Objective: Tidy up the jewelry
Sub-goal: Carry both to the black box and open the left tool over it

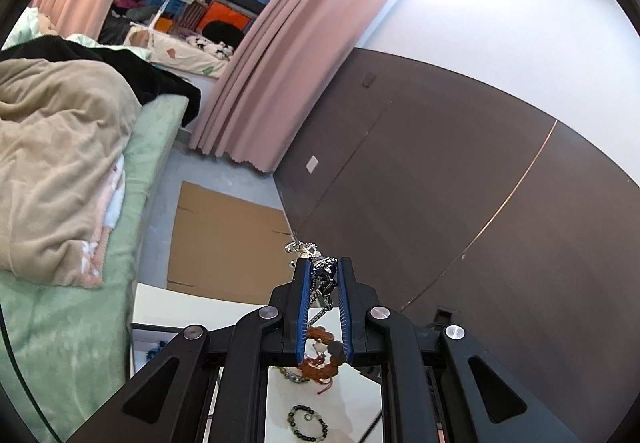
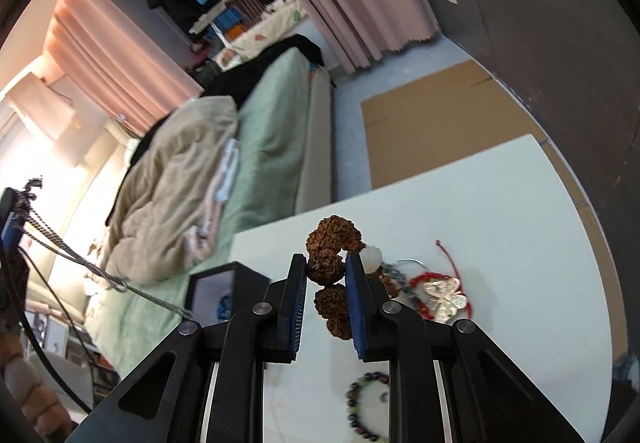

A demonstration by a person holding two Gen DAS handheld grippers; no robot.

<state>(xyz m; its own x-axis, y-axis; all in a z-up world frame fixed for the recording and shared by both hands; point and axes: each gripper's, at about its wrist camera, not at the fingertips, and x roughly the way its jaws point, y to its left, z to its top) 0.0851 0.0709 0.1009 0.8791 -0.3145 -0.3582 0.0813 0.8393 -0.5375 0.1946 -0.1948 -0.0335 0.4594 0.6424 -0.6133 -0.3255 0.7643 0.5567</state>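
Observation:
My left gripper [image 1: 323, 267] is shut on a silver pendant necklace [image 1: 316, 263], held up above the white table [image 1: 168, 303]; its chain hangs down between the fingers. The same gripper and chain [image 2: 64, 247] show at the left edge of the right wrist view. My right gripper [image 2: 326, 263] is shut on a brown rough-bead bracelet [image 2: 330, 243], which also shows under the left gripper [image 1: 320, 359]. On the table [image 2: 500, 203] lie a red cord bracelet with a silver butterfly [image 2: 442, 297] and a green-and-dark bead bracelet [image 2: 364, 407], which the left wrist view also shows [image 1: 306, 423].
A black jewelry box [image 2: 216, 295] with blue items inside stands at the table's left edge. A bed with green sheet and beige blanket [image 2: 180, 179] lies beyond. Flat cardboard [image 2: 440, 123] lies on the floor by a dark wall panel [image 1: 440, 183] and pink curtains.

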